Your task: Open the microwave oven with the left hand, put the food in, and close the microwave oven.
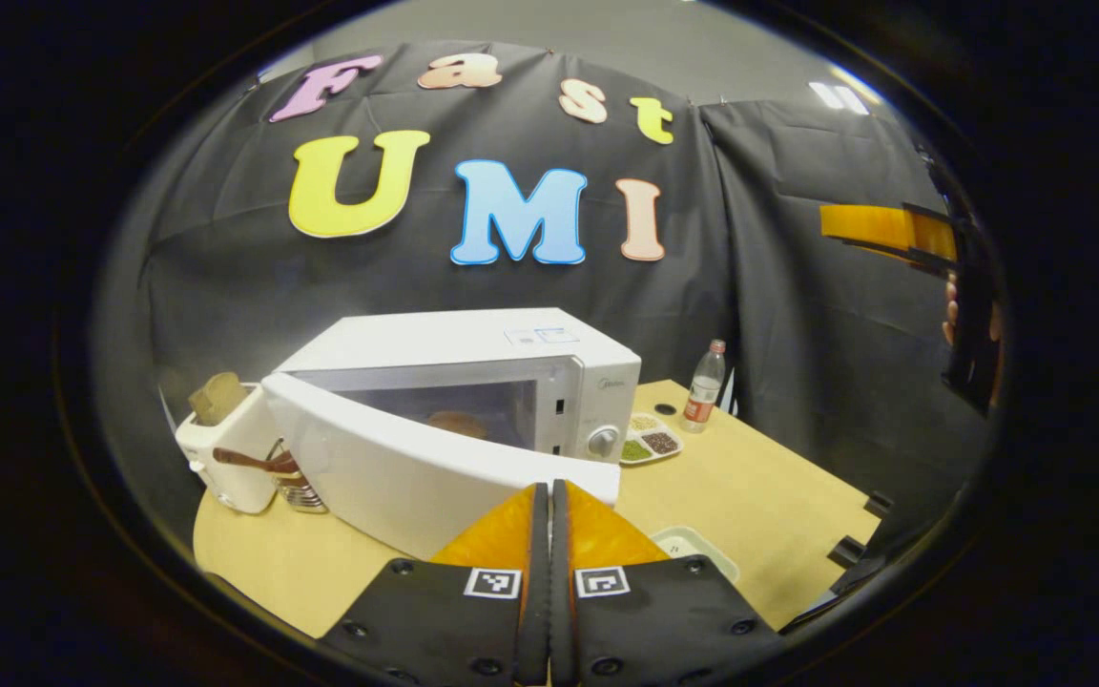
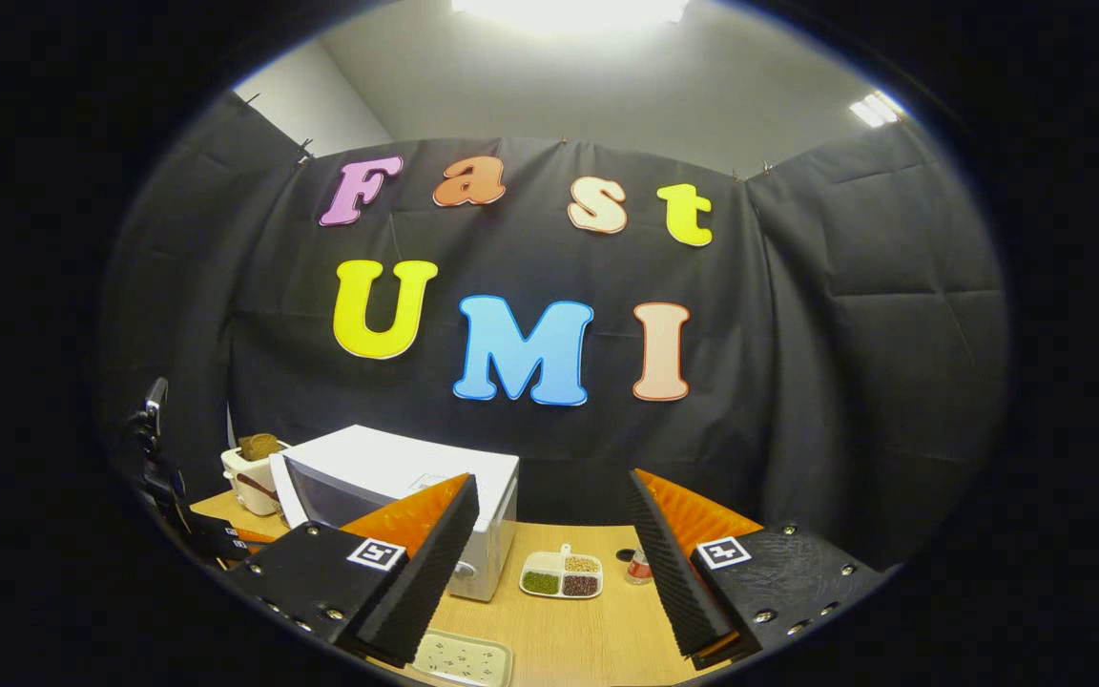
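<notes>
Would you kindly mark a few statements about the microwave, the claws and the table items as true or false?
1. The microwave door stands partly open. True.
2. The left claw is wide open. False: its fingers sit pressed together, holding nothing.
3. The right claw is open and empty. True.
4. The bottle lies on its side. False: it stands upright on the table.
5. A divided dish of grains sits beside the microwave. True.
6. The toaster is empty. False: bread sticks up from it.
</notes>
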Motion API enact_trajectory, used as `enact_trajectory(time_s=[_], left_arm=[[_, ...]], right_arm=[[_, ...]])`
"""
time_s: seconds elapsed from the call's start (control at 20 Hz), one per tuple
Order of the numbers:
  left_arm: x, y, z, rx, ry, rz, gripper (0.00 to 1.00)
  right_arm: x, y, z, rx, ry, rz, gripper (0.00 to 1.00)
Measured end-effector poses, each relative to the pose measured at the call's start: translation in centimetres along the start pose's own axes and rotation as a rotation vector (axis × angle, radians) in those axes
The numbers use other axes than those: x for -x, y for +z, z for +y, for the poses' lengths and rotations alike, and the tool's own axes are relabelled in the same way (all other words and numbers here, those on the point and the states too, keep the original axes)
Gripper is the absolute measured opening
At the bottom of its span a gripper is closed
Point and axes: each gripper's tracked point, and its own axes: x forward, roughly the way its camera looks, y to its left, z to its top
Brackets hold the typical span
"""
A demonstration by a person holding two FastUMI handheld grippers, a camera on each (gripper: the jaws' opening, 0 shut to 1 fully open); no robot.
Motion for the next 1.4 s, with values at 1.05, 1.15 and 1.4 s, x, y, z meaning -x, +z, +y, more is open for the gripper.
enact_trajectory(time_s=[1.05, 1.15, 1.4], left_arm=[[-9.1, 3.2, -0.4, 0.080, 0.017, 0.011, 0.07], [-10.0, 3.2, -0.4, 0.101, 0.020, 0.014, 0.07], [-12.4, 3.7, -0.5, 0.104, 0.029, 0.027, 0.07]], right_arm=[[-3.2, -2.7, -2.6, -0.047, -0.017, 0.067, 0.95], [-3.4, -2.8, -3.0, -0.053, -0.016, 0.067, 0.95], [-3.8, -3.8, -3.8, -0.069, -0.023, 0.085, 0.95]])
